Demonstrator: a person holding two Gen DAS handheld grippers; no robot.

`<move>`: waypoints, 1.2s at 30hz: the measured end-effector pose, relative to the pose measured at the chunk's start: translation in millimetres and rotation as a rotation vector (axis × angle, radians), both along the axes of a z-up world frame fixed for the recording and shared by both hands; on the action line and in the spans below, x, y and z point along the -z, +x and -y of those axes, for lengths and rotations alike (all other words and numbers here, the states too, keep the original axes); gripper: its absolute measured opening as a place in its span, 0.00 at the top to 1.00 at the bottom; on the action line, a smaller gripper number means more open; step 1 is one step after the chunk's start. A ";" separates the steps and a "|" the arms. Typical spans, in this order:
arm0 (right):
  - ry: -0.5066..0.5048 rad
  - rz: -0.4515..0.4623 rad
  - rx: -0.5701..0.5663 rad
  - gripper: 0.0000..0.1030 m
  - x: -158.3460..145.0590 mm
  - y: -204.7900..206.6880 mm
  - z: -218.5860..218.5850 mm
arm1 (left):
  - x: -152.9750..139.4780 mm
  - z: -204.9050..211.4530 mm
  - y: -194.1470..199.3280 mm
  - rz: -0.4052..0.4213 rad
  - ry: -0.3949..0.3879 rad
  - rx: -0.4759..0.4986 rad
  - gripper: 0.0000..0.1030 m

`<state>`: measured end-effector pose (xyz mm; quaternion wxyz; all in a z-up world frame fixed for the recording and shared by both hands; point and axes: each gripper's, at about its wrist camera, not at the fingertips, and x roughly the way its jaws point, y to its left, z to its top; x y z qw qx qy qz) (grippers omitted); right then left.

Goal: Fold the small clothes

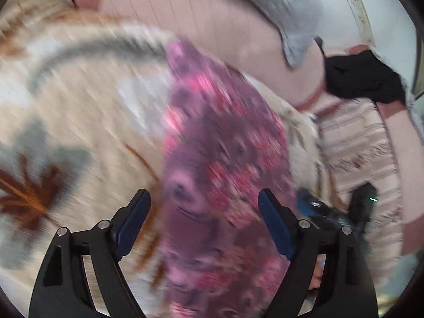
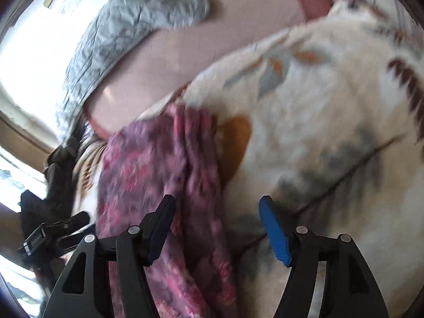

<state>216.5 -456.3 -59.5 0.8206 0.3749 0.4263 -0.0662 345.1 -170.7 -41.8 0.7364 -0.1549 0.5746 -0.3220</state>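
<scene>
Both views are smeared with blur, but here's the picture: a purple-and-pink patterned garment (image 1: 212, 164) lies stretched out in a long strip on a cream blanket (image 1: 79, 122) with grey and rust leaf shapes, spread over what looks like a bed. The left tool (image 1: 204, 198) hangs over the near end of that strip, jaws spread wide, blue pads (image 1: 275, 228) clear of the cloth on either side, nothing gripped. Over in the right wrist view the right tool (image 2: 217, 206) is also parted, and the garment (image 2: 169, 175), bunched into folds here, runs under and just beside its left finger; the pads (image 2: 274, 230) aren't pressing on it, so it holds nothing. Beyond the blanket (image 2: 318, 111) there's pink bedding (image 1: 212, 18), a crumpled grey quilt (image 2: 127, 21) and some black clothing (image 1: 363, 76) at the far edge. Each view catches the other tool at its margin.
</scene>
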 end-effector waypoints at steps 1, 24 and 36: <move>0.026 0.015 -0.023 0.32 4.7 3.0 -7.7 | 9.0 4.2 -1.4 -0.044 -0.015 0.017 0.18; -0.444 0.021 -0.106 0.74 -70.1 10.7 -142.0 | -47.4 -1.5 -47.8 0.181 0.191 -0.068 0.75; -0.364 0.062 -0.117 0.74 -101.0 -43.1 -231.5 | -76.1 -88.1 -110.4 0.215 0.233 -0.131 0.75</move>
